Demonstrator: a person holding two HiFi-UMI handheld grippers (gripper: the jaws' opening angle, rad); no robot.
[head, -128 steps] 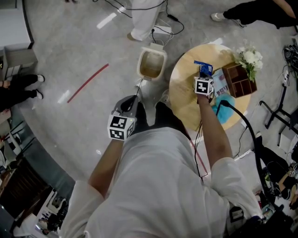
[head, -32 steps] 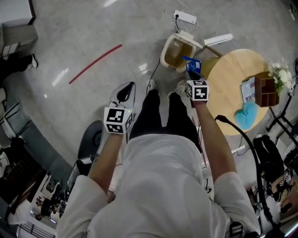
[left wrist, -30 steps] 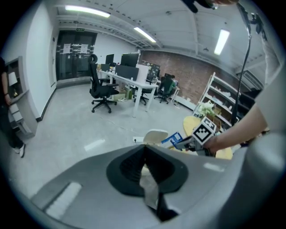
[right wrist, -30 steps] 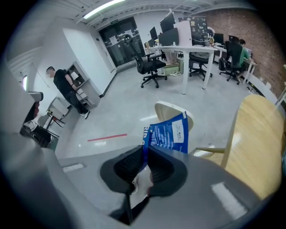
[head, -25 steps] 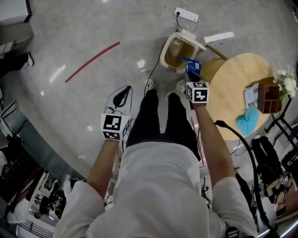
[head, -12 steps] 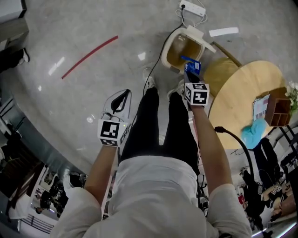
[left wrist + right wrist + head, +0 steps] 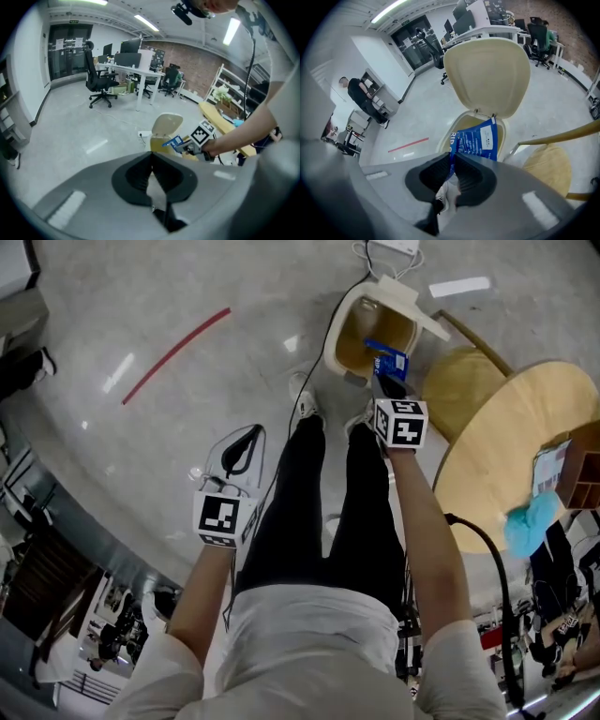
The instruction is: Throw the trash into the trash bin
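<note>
One blue wrapper (image 7: 477, 137) is pinched by its lower edge in the closed jaws of the right gripper (image 7: 452, 159), held at the near edge of the open bin (image 7: 330, 338) and not yet inside. The left gripper (image 7: 151, 161) has its jaws shut on nothing, off to the side above the floor (image 7: 141, 315). Let go from here, the light wrapper could flutter, clip the rim or the raised lid (image 7: 487, 75) and land by the shoes (image 7: 305, 407), or cling to a pad if the jaws open too little.
</note>
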